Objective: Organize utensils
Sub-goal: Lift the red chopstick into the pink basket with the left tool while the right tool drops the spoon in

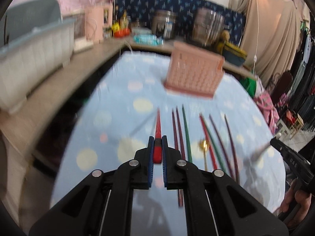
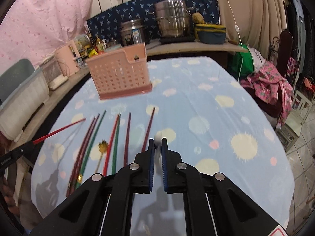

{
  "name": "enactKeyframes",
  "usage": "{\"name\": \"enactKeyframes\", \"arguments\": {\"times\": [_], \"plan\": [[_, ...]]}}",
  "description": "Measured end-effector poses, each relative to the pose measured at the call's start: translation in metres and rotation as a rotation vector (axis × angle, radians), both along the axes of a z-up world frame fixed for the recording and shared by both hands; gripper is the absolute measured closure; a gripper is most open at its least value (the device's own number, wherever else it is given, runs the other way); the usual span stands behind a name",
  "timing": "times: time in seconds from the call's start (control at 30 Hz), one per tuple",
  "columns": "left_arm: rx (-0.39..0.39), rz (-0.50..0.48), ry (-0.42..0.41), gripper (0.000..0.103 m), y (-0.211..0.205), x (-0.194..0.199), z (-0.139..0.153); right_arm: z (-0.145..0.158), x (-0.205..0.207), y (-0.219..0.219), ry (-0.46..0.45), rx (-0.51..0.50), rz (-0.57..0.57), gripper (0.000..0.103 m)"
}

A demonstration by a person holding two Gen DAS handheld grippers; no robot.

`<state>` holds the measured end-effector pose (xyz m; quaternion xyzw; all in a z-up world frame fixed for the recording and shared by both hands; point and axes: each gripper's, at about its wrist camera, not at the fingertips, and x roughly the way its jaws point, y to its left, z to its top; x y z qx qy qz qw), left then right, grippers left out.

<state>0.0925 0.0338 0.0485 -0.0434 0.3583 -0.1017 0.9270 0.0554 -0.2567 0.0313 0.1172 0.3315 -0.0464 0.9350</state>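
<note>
My left gripper (image 1: 157, 138) is shut on the thick end of a red chopstick (image 1: 158, 122), which hangs above the blue spotted tablecloth (image 1: 118, 90) and points away from me. My right gripper (image 2: 157, 140) is shut on a white utensil (image 2: 157, 136), of which only a small part shows between the pads. Several maroon, green and red chopsticks (image 2: 116, 137) and a gold spoon (image 2: 102, 146) lie in a row on the cloth between the grippers. An upright pink perforated basket (image 2: 120, 74) stands farther back. From the right wrist, the left gripper (image 2: 25, 147) appears at the left edge.
A wooden counter (image 1: 59, 78) runs along the left and back, with a grey dish bin (image 1: 29, 59), a pink appliance (image 2: 67, 59), bottles and steel pots (image 2: 173, 19). A pile of pink clothing (image 2: 265, 82) and a chair (image 2: 295, 106) stand off the table's right edge.
</note>
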Motion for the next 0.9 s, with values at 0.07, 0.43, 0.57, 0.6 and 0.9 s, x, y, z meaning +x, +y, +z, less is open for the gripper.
{"name": "enactKeyframes", "arguments": {"times": [0.07, 0.43, 0.57, 0.6, 0.9], "plan": [[-0.006, 0.01, -0.051, 0.096, 0.002, 0.009, 0.02, 0.012, 0.008, -0.004, -0.026, 0.001, 0.006, 0.097], [-0.021, 0.011, -0.264, 0.096, -0.002, 0.07, 0.114, 0.073, 0.065, -0.022, -0.143, 0.038, 0.053, 0.098], [-0.043, -0.012, -0.327, 0.096, -0.012, 0.098, 0.15, 0.097, 0.097, -0.028, -0.185, 0.08, 0.077, 0.098], [-0.049, -0.018, -0.349, 0.096, -0.015, 0.104, 0.161, 0.103, 0.107, -0.029, -0.197, 0.092, 0.087, 0.098], [-0.098, -0.036, -0.487, 0.096, -0.05, 0.172, 0.206, 0.13, 0.2, -0.028, -0.28, 0.175, 0.144, 0.098]]}}
